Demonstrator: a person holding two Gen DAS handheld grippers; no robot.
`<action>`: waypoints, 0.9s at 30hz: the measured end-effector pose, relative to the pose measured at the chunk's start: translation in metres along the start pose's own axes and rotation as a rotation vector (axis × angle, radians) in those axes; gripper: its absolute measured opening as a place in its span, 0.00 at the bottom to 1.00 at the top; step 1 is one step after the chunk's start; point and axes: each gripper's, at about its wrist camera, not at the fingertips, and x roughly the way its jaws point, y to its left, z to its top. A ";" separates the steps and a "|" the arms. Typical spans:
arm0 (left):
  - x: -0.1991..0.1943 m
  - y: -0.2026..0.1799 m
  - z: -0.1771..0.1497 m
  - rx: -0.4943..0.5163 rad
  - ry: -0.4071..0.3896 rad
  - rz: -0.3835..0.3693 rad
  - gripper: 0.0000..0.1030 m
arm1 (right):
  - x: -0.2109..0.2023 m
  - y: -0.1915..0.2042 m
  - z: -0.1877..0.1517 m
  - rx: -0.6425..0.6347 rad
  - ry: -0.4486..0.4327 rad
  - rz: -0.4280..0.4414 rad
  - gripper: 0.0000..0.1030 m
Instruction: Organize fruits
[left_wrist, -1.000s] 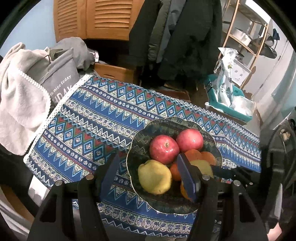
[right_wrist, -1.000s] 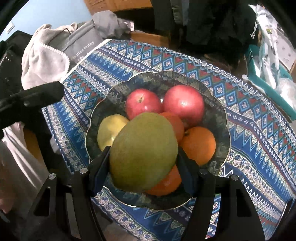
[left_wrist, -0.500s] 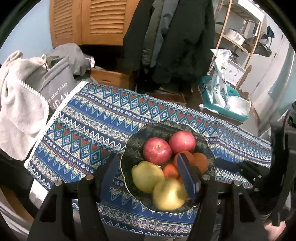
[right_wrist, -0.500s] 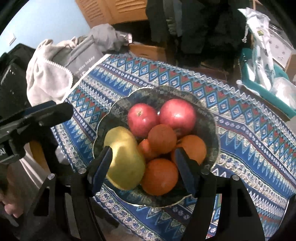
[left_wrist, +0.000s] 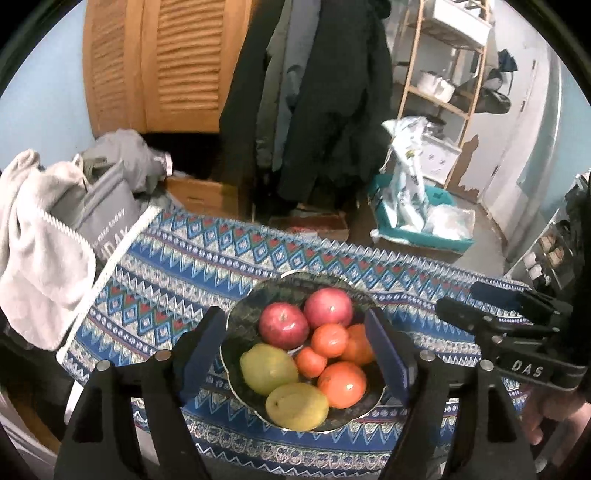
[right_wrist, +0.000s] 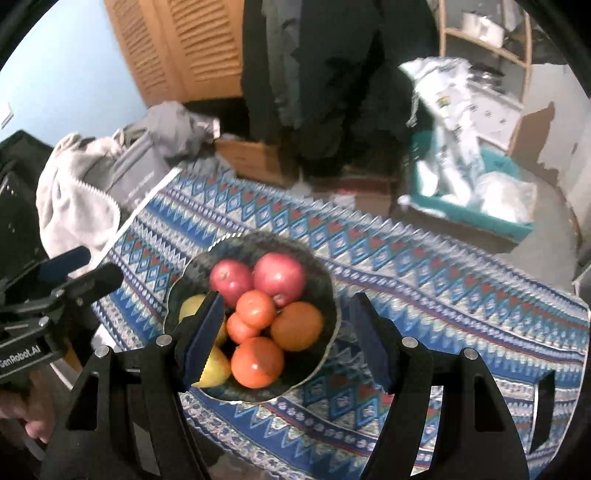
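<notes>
a: jaws?
b: both empty, just been spreading. right gripper (right_wrist: 284, 343) let its mango (left_wrist: 296, 406) go into the bowl (left_wrist: 243, 314); left gripper (left_wrist: 295, 354) holds nothing.
a: so the fruit's gathered?
b: looks like it, everything's in the bowl.
a: writing?
b: "das" on the right gripper, "genrobot.ai" on the left.

The right tongs (left_wrist: 524, 354) body reads "DAS"; the left tongs (right_wrist: 26, 350) body "GenRobot.AI"; the grey bag (left_wrist: 107, 221) "nice today".

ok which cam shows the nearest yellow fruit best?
Left wrist view: the yellow fruit lies whole and unobstructed at the bowl's near rim. Right wrist view: the right gripper's finger hides most of it, only an edge shows.
</notes>
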 end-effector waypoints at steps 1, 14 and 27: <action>-0.004 -0.004 0.002 0.010 -0.012 -0.004 0.78 | -0.007 -0.002 0.001 0.003 -0.015 -0.010 0.72; -0.040 -0.042 0.012 0.075 -0.098 -0.047 0.85 | -0.082 -0.016 0.008 0.004 -0.165 -0.116 0.80; -0.069 -0.084 0.018 0.146 -0.170 -0.072 0.99 | -0.124 -0.044 -0.004 0.051 -0.233 -0.211 0.83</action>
